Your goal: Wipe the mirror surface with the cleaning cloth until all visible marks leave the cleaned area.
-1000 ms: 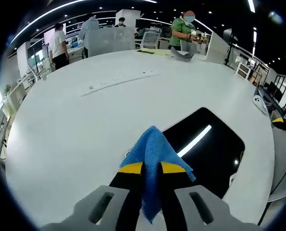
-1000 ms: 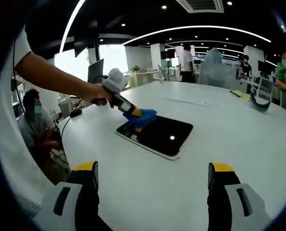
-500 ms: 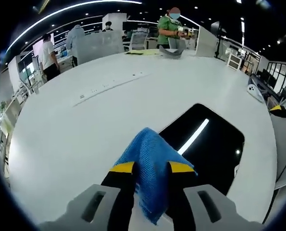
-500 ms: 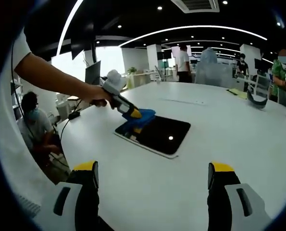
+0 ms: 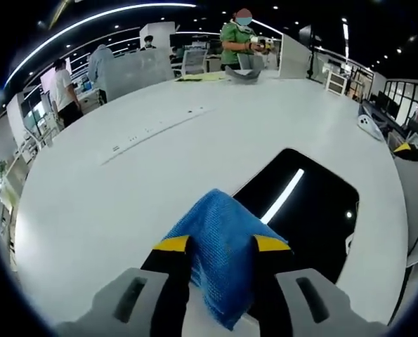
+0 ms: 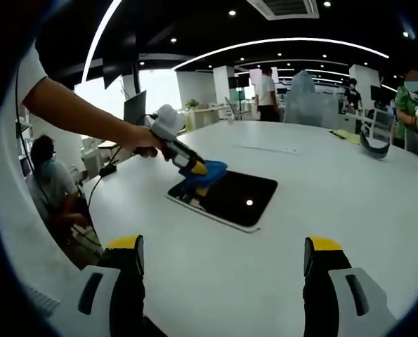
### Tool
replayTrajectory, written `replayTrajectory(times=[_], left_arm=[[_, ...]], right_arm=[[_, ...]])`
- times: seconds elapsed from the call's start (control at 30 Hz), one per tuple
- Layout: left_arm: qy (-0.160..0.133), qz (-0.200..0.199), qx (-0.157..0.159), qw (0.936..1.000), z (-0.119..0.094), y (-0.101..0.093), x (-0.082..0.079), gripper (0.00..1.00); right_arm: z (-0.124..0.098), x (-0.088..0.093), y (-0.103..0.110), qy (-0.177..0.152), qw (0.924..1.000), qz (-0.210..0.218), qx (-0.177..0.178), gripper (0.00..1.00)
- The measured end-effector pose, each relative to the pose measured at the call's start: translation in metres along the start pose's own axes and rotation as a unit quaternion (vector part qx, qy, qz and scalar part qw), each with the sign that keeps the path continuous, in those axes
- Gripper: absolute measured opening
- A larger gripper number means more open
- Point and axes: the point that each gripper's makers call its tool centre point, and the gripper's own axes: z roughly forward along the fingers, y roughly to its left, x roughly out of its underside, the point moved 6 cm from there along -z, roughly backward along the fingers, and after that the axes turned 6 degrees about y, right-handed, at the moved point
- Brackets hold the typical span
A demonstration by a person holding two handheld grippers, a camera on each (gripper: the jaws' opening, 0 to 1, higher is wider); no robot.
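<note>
White table [image 6: 335, 210]; dark mirror [image 6: 230, 196] flat on it.

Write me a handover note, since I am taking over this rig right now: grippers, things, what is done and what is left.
Left gripper: shut on the blue woven cleaning cloth, pressed on the near corner of the dark rectangular mirror.
Right gripper: open, holding nothing, hovering over the white round table, apart from the mirror.
Done: cloth gripped and on the glass.
Left: wipe across the rest of the mirror; marks are too small to judge.
</note>
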Motion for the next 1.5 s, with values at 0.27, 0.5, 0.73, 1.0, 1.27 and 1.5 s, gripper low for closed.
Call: replayTrajectory(times=[0.27,0.5,0.73,1.0,1.27,1.5], left_arm=[[-0.009,0.015,0.001,0.9998,-0.003,-0.001,-0.004,0.44],[-0.018,-0.004,0.007,0.9998,-0.011,0.001,-0.013,0.27],[-0.001,-0.015,0.000,0.9999,-0.012,0.003,-0.008,0.15],[0.025,-0.015,0.000,0.9996,-0.003,0.001,0.003,0.13],[0.027,-0.019,-0.006,0.9994,-0.001,-0.003,0.001,0.07],[0.023,-0.028,-0.005,0.9993,0.001,-0.009,-0.002,0.07]], right_arm=[[0.000,-0.001,0.000,-0.001,1.0000,0.000,0.001,0.95],[0.000,-0.002,0.001,0.000,1.0000,-0.002,-0.001,0.95],[0.001,-0.003,0.004,0.000,1.0000,-0.004,-0.005,0.94],[0.000,-0.004,0.004,-0.002,1.0000,-0.004,-0.005,0.94],[-0.003,-0.001,0.003,-0.004,1.0000,0.001,-0.002,0.94],[-0.005,0.001,0.002,-0.005,1.0000,0.006,0.000,0.94]])
